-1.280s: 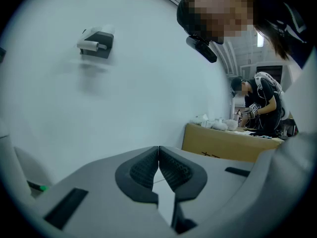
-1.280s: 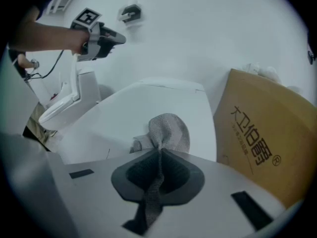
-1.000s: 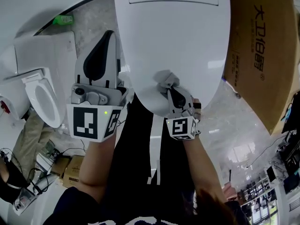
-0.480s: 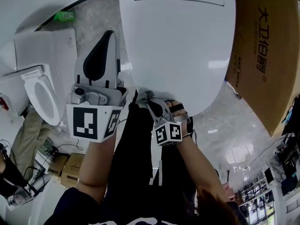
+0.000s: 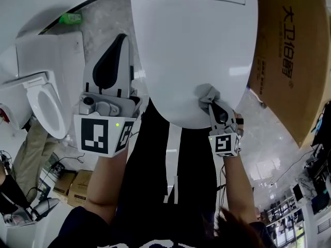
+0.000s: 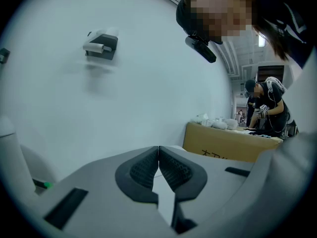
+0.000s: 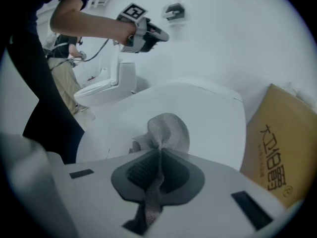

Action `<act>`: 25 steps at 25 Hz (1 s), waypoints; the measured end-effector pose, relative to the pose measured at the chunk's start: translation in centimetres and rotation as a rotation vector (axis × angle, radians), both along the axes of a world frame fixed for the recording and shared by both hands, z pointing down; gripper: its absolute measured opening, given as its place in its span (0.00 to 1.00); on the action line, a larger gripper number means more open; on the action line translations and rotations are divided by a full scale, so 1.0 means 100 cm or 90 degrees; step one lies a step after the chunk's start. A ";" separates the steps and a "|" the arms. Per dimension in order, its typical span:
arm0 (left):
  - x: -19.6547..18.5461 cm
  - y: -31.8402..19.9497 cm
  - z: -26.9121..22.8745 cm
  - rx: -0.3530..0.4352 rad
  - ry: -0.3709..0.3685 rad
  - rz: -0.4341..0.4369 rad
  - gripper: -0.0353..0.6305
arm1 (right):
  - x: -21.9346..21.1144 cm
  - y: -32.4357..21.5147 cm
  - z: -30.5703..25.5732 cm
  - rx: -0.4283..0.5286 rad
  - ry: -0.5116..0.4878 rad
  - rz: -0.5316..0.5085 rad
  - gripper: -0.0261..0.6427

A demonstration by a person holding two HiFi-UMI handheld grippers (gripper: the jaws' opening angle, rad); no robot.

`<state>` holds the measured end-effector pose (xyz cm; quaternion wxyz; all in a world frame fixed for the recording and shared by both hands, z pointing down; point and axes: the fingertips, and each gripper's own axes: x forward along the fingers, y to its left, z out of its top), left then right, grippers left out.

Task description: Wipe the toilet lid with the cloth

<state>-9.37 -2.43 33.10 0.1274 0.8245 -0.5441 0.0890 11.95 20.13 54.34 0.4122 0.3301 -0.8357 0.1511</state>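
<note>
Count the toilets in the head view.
2. A closed toilet at centre, where the right gripper holds the cloth on its lid; a second toilet, bowl open, at left. More may sit off-frame.

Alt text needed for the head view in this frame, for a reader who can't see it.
Seen from above, the right gripper holds a grey cloth against the front of a closed white toilet lid. The left gripper is held shut and empty left of the toilet, and a cardboard box stands on the right.
</note>
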 end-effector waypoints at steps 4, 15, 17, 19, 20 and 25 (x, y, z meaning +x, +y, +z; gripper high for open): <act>0.003 0.002 0.000 0.002 -0.001 0.006 0.08 | 0.061 -0.021 -0.002 0.021 0.028 0.126 0.09; 0.019 0.002 -0.005 0.008 0.004 0.021 0.09 | 0.029 0.013 -0.003 0.011 -0.045 0.175 0.09; 0.020 0.001 -0.006 0.010 0.002 0.021 0.08 | -0.005 0.031 -0.003 -0.008 -0.059 0.106 0.09; 0.021 0.003 -0.007 0.009 0.000 0.021 0.09 | -0.036 0.046 -0.003 -0.019 -0.072 0.040 0.09; 0.022 0.003 -0.007 0.008 0.000 0.022 0.09 | -0.049 0.054 -0.002 -0.025 -0.079 0.022 0.09; 0.024 0.004 -0.003 0.005 -0.003 0.024 0.09 | -0.103 0.091 0.000 -0.061 -0.085 -0.122 0.09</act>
